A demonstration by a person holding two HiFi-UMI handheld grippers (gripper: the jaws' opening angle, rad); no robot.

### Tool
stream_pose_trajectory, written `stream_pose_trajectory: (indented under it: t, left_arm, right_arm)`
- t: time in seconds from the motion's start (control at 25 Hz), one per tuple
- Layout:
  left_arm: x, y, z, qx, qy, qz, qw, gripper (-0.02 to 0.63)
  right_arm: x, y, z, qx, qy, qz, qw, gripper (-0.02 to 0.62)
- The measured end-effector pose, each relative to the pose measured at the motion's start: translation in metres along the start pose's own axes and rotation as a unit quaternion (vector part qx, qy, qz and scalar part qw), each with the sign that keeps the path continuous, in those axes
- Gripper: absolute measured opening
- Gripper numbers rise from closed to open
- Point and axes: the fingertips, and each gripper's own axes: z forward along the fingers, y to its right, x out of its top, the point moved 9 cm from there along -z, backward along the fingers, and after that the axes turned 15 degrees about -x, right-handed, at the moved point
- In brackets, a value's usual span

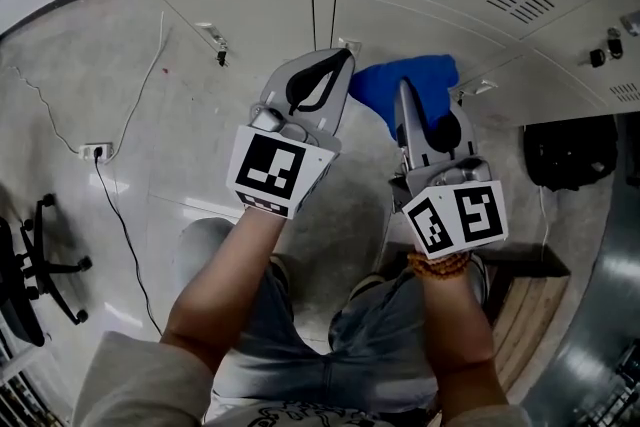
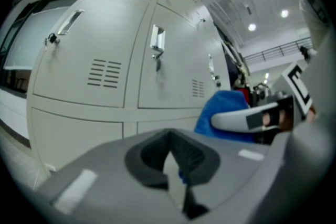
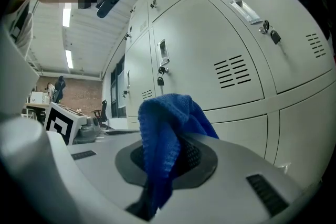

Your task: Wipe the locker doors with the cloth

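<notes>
Right gripper (image 3: 165, 162): my jaws are closed on the blue cloth (image 3: 163, 128), which is pinched between the dark pads. In the right gripper view the cloth's long axis runs along the jaws. It rises out of the bite as a folded band and ends in a bunched crown past the tips, pointing at the locker doors (image 3: 210, 44), with one flap drooping to the right. The free end also trails down below the pads on the near side.

Left gripper (image 2: 176, 165): my jaws are drawn together to a thin slit, with nothing between them. They point at the same bank of doors, low down, beside the right gripper.

Position of the cloth: the head view shows it ahead of the right gripper's tips, over the lower row of doors and just right of the seam between two of them. I cannot tell from any view whether it touches the metal.

Differences between views:
- Only the head view shows both grippers side by side, apart from one another.
- Only the head view shows a black bag (image 1: 570, 155) at the right and a wall socket (image 1: 95, 152) with its cable at the left.
- The left gripper view shows the cloth from the side, with a pale finger of the right gripper lying across it.
- The right gripper view alone shows the grip itself, and a padlock (image 3: 161, 80) hanging on a farther door.
</notes>
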Motion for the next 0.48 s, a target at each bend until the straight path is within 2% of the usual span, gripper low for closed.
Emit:
stream_pose_trajectory:
  t: [0.48]
  left_arm:
    - [-0.0064, -0.0078, 0.0056, 0.0, -0.005, -0.011, 0.9999, 0.002]
  right_arm:
    - [-0.0005, 0.0021, 0.0066, 0.009, 0.004, 0.006, 1.0, 0.046]
